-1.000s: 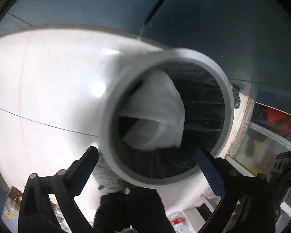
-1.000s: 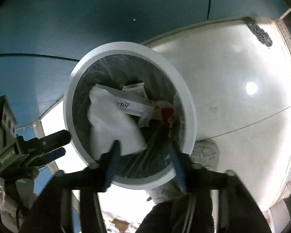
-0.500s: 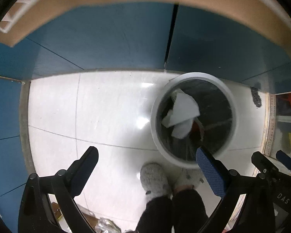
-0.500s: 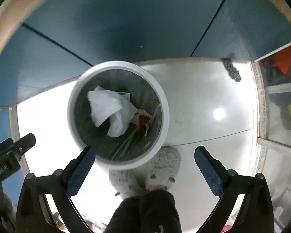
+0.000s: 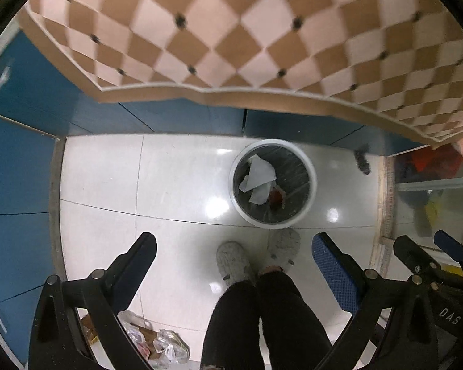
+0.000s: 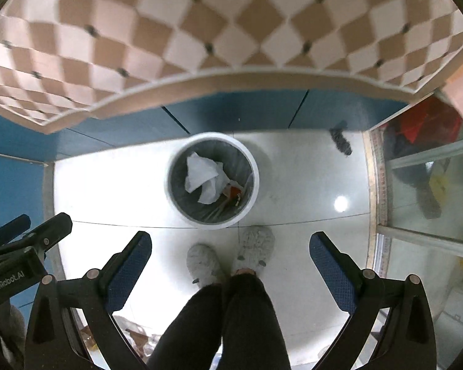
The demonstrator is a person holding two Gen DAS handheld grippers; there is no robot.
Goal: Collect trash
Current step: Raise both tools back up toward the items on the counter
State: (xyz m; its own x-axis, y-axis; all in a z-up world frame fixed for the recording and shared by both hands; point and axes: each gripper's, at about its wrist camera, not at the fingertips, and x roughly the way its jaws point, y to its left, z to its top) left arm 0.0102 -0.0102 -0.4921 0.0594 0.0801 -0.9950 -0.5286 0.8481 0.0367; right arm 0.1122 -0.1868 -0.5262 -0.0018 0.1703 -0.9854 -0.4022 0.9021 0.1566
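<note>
A round white trash bin (image 5: 312,166) with a dark liner stands on the white tiled floor, far below both grippers; it also shows in the right wrist view (image 6: 253,166). Inside it lie crumpled white paper (image 5: 259,178) (image 6: 203,177) and a red-orange scrap (image 5: 274,199) (image 6: 234,191). My left gripper (image 5: 234,248) is open and empty, high above the floor. My right gripper (image 6: 230,246) is open and empty too. The other gripper shows at the edge of each view.
A table with a brown and pink checkered cloth (image 5: 247,30) (image 6: 200,24) fills the top. Blue cabinet fronts (image 5: 18,166) line the floor. The person's legs and grey slippers (image 5: 233,262) stand by the bin. Crumpled bags (image 5: 157,345) lie on the floor at lower left. A glass-fronted shelf (image 6: 429,185) is at right.
Both grippers have risen far above the bin, which now looks small; the checkered table has come into view. The right gripper opened wide, leaving the white paper in the bin.
</note>
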